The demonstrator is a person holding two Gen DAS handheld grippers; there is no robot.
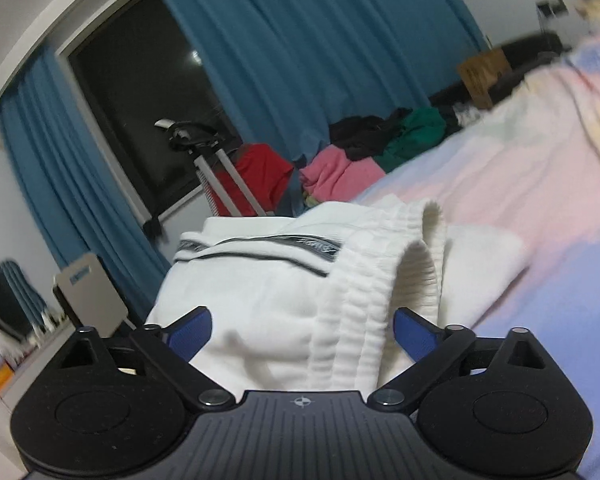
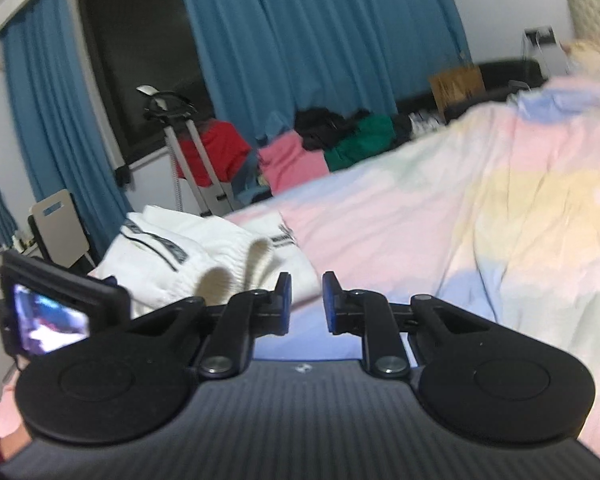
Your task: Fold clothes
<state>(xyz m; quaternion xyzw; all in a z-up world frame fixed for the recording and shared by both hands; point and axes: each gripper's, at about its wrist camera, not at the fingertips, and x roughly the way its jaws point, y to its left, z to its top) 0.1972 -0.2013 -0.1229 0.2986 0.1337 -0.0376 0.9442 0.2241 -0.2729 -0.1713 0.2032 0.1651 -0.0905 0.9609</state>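
A white garment [image 1: 284, 280] with a ribbed elastic waistband and a dark printed stripe lies bunched at the near edge of the bed. My left gripper [image 1: 302, 330] is open, its blue pads wide apart on either side of the cloth, which fills the space between them. In the right wrist view the same white garment [image 2: 188, 252] lies at the left. My right gripper [image 2: 306, 304] hovers over the pastel bedspread [image 2: 440, 220], to the right of the garment. Its blue pads stand a narrow gap apart with nothing between them.
A pile of pink, green and black clothes [image 1: 364, 148] lies at the bed's far edge. A red suitcase [image 1: 256, 178] with a raised handle stands by blue curtains [image 1: 300, 52] and a dark window. A chair [image 1: 90, 294] stands left. A cardboard box [image 1: 484, 72] sits far right.
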